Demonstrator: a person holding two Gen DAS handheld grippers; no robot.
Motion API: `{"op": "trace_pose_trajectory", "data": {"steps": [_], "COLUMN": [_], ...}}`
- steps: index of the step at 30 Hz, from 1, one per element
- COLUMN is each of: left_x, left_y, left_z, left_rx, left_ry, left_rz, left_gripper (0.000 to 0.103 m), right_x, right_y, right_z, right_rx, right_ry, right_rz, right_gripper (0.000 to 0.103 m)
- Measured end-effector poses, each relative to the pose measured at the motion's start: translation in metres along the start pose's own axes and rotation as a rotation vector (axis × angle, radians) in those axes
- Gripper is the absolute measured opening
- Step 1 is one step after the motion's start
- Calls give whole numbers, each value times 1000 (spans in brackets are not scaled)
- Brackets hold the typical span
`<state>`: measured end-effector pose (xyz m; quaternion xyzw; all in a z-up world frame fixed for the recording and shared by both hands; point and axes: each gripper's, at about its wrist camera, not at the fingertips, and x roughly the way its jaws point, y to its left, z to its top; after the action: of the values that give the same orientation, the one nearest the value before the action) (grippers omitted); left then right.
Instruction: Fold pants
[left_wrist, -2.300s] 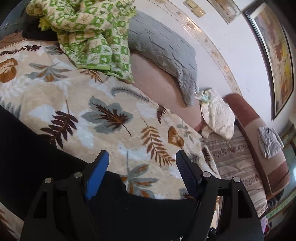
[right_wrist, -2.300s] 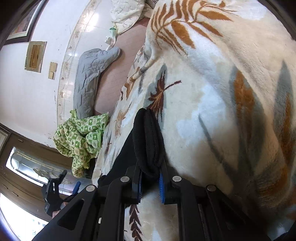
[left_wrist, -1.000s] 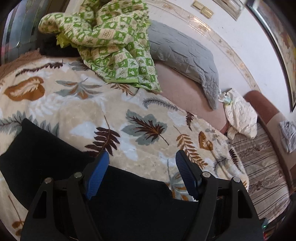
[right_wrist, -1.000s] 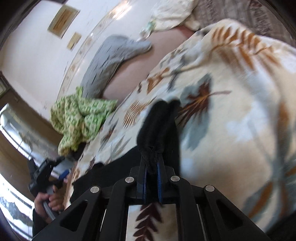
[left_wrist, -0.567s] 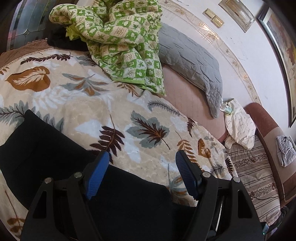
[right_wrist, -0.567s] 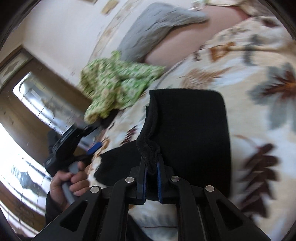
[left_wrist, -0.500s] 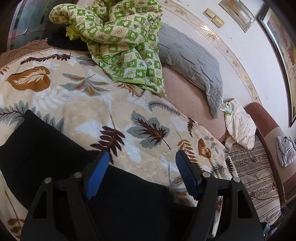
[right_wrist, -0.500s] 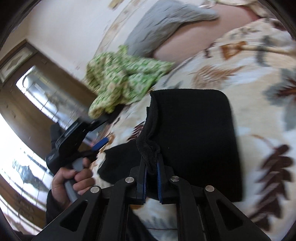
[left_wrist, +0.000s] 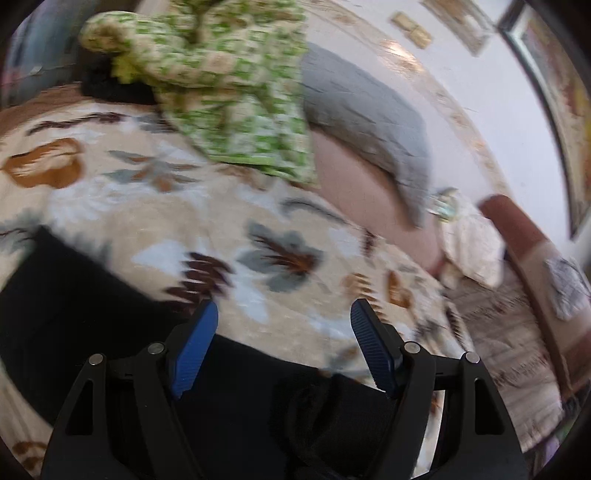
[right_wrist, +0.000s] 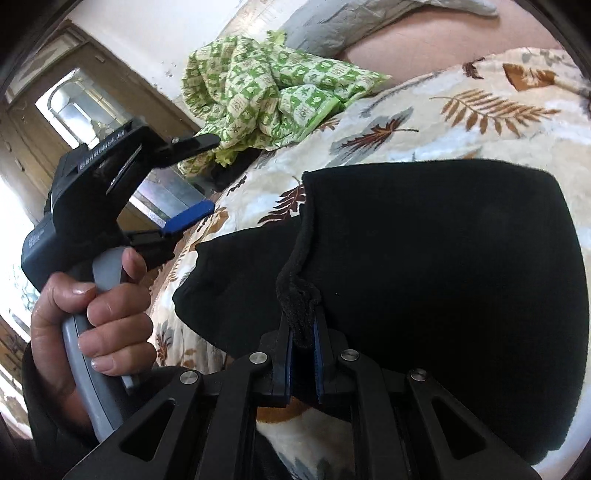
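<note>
Carried across since the earlier frame, the right gripper (right_wrist: 303, 360) now has the black pants (right_wrist: 443, 258) doubled over on the leaf-print blanket (right_wrist: 461, 107), a bunched edge clamped between its pads. Ahead of it the fabric lies smooth, dark and rounded. To its left, the left gripper (left_wrist: 284, 347) hangs wide apart above the pants, holding nothing.

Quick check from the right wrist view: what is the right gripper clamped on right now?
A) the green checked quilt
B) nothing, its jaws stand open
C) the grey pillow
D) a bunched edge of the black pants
D: the right gripper has its blue pads pressed on a bunched edge of the black pants, lifted over the leaf-print blanket.
</note>
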<state>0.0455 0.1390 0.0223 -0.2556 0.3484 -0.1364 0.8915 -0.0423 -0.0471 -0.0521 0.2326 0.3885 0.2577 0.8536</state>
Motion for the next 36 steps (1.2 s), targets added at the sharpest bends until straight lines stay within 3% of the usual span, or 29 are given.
{"op": "trace_pose_trajectory", "data": {"steps": [2,6,8,10,12,14,16,17,19,21,23,25,27,29,32,36], "left_x": [3,20,31,51,71,79,80,78,69,53,35,36,43,48,50,33], "left_y": [-14,-38,-50,-54,-49,-46,-48,-51,-53,-57,-58,-55,-52,-54,-57,-56], "left_z": [-4,-18,-26,-35,-41,-46,-51,-53,-54,-54,-62,-77,-91,-96,-96,-86], "left_rx": [53,95,126,139,134,146,186,209,229,234,201,204,214,221,236,170], "left_ry": [28,192,272,374,452,479,479,471,452,414,398,416,439,430,418,374], "left_rz": [-80,-319,-371,-319,-203,-116,-55,-36,-24,-48,-76,-11,98,145,165,48], "left_gripper": [74,74,74,73,66,53,51,51,50,49,48,46,30,24,23,24], "right_x": [-1,-10,-10,-14,-27,-47,-74,-88,-107,-110,-108,-102,-85,-63,-67,-82], "right_y": [-1,5,10,9,7,2,-4,-7,-21,-34,-37,-32,-32,-45,-55,-49], "right_z": [-1,-6,-10,-12,-14,-17,-20,-21,-20,-14,-9,-4,-3,-9,-8,5], "right_rx": [-10,-63,-113,-102,-81,-41,-21,-30,-34,-36,-72,-118,-165,-145,-80,-85], "right_ry": [-2,-14,-15,-25,-34,-33,-56,-76,-93,-59,-38,-28,25,115,100,43], "right_rz": [19,48,29,49,82,135,191,160,2,-126,-160,-168,-203,-248,-187,-161], "right_gripper": [9,11,16,21,24,24,24,24,24,19,12,11,7,4,4,8]}}
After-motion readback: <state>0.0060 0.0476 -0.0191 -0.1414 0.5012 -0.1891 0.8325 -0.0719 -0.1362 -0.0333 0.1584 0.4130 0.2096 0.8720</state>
